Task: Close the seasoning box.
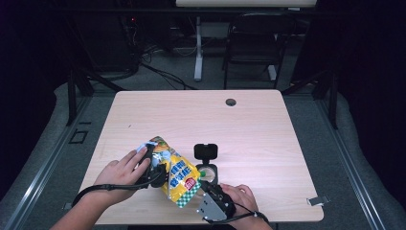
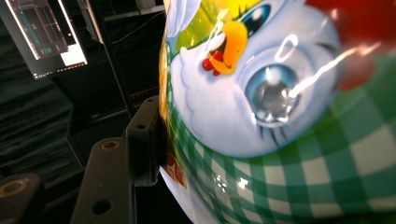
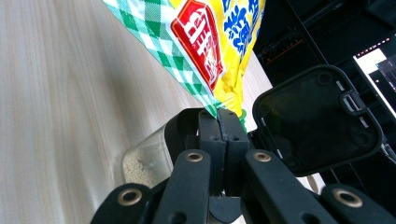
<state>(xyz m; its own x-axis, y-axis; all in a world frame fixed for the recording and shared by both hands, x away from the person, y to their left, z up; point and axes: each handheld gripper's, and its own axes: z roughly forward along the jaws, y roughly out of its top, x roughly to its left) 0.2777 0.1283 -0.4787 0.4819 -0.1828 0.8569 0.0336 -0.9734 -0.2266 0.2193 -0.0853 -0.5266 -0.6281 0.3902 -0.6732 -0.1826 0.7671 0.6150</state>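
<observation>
Left gripper view: snack bag (image 2: pixel 280 116) hides one jaw of left hand-held gripper (image 2: pixel 161 135) clamping it; right hand-held gripper (image 3: pixel 223 123) pinches bag corner, container (image 3: pixel 144 161) half hidden.

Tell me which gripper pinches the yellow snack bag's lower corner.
The right gripper, shut on the yellow snack bag's green-checked bottom corner; the left gripper clamps its upper part.

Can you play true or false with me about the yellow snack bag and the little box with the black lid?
1. Both grippers hold the snack bag. True.
2. The right gripper is wide open. False: its jaws are pinched shut on the bag's corner.
3. The container has its black lid flipped open. True.
4. The bag lies flat on the table. False: it is lifted, tilted towards the container.
5. The left gripper grips the bag's upper part. True.
</observation>
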